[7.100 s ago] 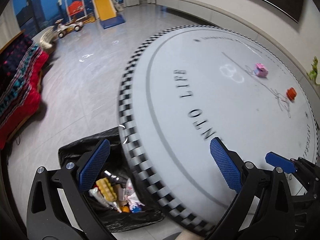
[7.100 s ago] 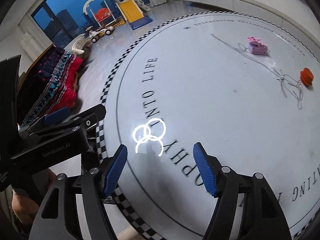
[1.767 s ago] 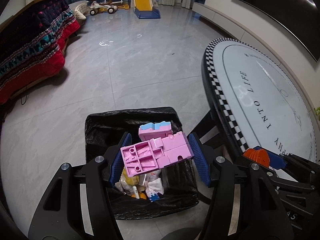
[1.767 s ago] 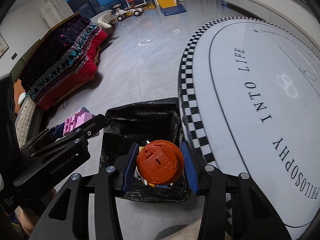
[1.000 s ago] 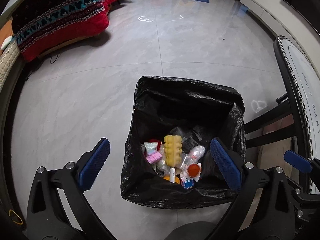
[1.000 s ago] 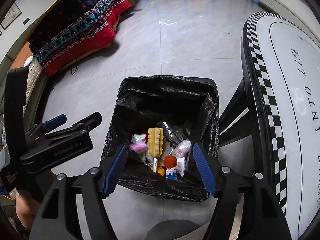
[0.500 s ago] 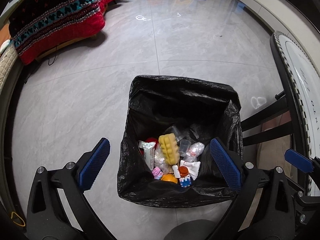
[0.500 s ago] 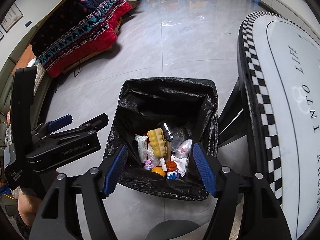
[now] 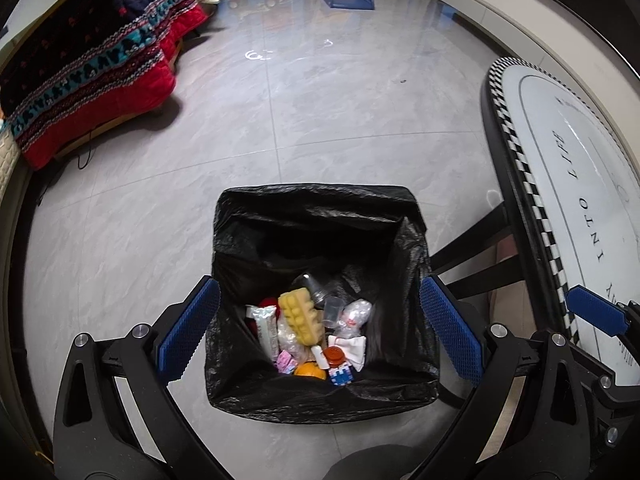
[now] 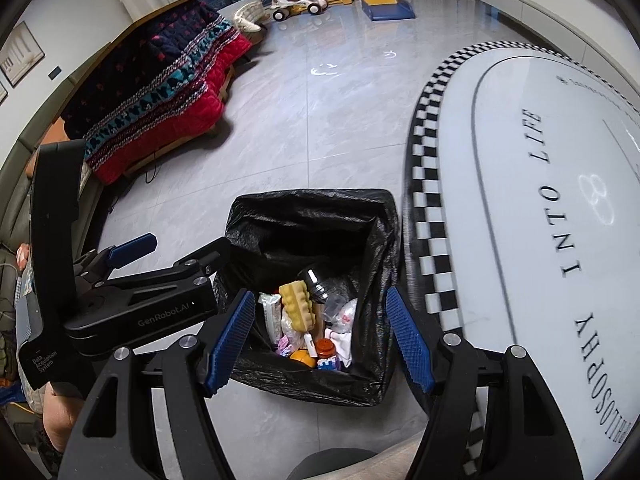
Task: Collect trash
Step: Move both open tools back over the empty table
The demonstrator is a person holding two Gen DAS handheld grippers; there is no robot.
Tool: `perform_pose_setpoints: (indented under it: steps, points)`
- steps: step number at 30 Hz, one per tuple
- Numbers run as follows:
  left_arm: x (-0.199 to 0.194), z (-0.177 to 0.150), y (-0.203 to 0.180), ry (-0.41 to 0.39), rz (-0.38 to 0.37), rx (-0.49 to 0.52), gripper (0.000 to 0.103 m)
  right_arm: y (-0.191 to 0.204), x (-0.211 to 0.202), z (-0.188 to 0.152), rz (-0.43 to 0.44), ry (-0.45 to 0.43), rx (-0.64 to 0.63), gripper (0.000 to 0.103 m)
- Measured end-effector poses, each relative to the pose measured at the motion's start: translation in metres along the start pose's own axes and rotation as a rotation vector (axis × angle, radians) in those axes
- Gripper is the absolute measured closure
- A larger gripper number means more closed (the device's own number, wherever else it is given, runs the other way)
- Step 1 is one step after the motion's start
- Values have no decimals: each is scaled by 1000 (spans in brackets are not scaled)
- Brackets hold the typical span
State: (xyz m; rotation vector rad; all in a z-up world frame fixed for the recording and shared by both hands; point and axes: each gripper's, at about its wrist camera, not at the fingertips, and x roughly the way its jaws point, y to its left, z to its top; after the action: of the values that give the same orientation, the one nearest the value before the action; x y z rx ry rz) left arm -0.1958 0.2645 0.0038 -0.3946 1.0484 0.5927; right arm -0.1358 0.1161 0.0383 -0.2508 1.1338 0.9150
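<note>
Left gripper (image 9: 320,332) jaws wide, empty; right gripper (image 10: 320,338) likewise; black trash bag (image 9: 320,216) below both, orange lid (image 9: 335,354) seemingly inside.

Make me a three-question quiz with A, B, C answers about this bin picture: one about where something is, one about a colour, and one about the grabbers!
1. Where does the trash bin stand?
A. on the table
B. on the floor beside the round table
C. on the sofa

2. What colour is the bin's liner bag?
A. black
B. white
C. green

3. How are the left gripper and right gripper?
A. both open and empty
B. both clamped on toys
C. one open, one shut

Answers:
1 B: grey tiles surround the bin, and the table's checkered rim is next to it.
2 A: the crinkled plastic over the bin's rim is black.
3 A: each pair of blue pads stands wide apart with nothing between them.
</note>
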Motion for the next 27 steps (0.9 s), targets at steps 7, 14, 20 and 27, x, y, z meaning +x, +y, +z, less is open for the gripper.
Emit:
perform_pose_setpoints:
  steps: [7, 14, 20, 27]
  points:
    - [-5, 6, -37, -12, -43, 67, 6, -32, -20, -1, -36, -36, 57, 34]
    - [-10, 14, -80, -24, -76, 137, 6, -64, -37, -7, -83, -72, 110, 33]
    - [-15, 17, -120, -35, -123, 188, 6, -98, -53, -13, -114, -97, 177, 33]
    - [-19, 19, -170, -47, -175, 251, 6, -136, -72, -25, -161, -130, 238, 32]
